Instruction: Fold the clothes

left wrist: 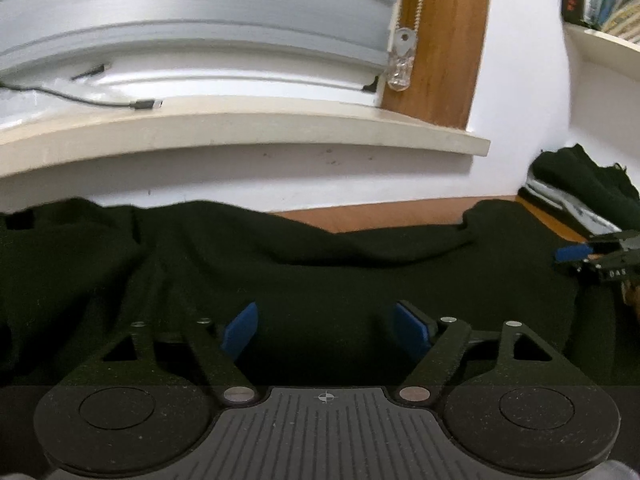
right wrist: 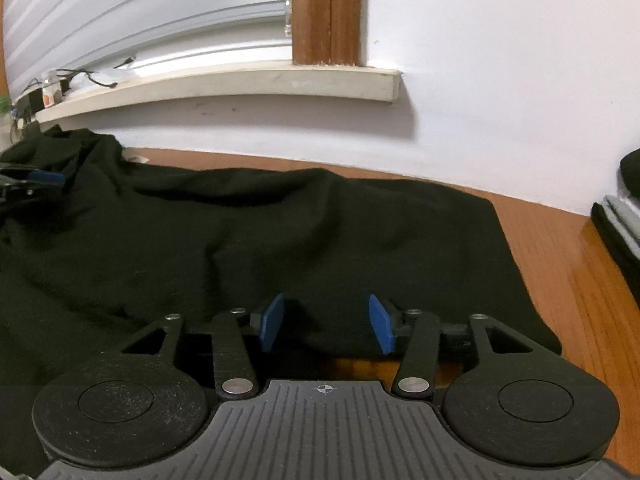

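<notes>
black garment lies spread on the wooden table. left gripper jaws apart over cloth; right gripper jaws apart astride the near hem, likely positioned for a fold.

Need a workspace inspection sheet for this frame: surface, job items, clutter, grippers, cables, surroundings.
Surface: wooden table, mostly covered.
Job's things: black garment spread flat, wrinkled.
Clutter: stacked dark and grey clothes at right edge.
Grippers: left gripper open over the cloth; right gripper open at the garment's near hem, cloth between pads, not pinched.
Cables: black cable on windowsill.
Surroundings: white wall, shutter, wood frame.
</notes>
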`<state>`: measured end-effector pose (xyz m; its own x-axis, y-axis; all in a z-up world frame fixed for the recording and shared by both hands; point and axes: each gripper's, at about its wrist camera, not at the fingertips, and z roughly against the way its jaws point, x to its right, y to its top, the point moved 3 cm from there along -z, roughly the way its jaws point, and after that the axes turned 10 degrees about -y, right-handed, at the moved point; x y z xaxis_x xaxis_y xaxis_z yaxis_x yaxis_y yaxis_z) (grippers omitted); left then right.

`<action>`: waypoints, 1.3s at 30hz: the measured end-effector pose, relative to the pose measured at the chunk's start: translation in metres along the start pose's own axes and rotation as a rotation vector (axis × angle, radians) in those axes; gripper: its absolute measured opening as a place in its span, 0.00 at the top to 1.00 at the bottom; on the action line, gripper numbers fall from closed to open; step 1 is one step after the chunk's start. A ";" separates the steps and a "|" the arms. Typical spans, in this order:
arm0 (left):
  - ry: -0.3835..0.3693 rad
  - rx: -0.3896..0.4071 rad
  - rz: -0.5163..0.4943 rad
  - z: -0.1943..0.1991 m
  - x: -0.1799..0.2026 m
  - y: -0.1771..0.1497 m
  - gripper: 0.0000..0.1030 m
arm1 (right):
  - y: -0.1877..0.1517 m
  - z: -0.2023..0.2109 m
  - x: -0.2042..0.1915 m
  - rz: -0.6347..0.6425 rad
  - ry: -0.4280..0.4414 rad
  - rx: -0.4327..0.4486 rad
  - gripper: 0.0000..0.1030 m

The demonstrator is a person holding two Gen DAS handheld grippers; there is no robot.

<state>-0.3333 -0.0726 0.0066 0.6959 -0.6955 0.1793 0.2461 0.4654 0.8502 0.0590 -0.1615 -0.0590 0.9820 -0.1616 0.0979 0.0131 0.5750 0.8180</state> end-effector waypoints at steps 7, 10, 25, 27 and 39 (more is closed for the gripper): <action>-0.068 -0.007 -0.110 0.040 0.034 -0.008 0.57 | 0.000 -0.001 0.003 -0.014 0.009 -0.006 0.52; -0.109 -0.010 -0.133 0.053 0.045 -0.010 0.50 | 0.000 -0.002 0.004 -0.018 0.010 -0.006 0.51; -0.082 -0.104 -0.146 0.015 0.029 0.002 0.78 | 0.000 -0.001 0.005 -0.030 -0.002 -0.004 0.46; -0.077 -0.083 -0.141 0.020 0.029 0.002 0.74 | 0.001 -0.002 0.006 -0.033 0.000 -0.005 0.46; -0.048 0.011 -0.228 0.074 0.062 -0.017 0.79 | 0.001 -0.002 0.007 -0.042 0.003 -0.007 0.44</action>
<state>-0.3443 -0.1640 0.0397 0.5905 -0.8070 0.0050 0.3857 0.2877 0.8766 0.0668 -0.1603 -0.0587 0.9811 -0.1832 0.0620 0.0555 0.5736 0.8173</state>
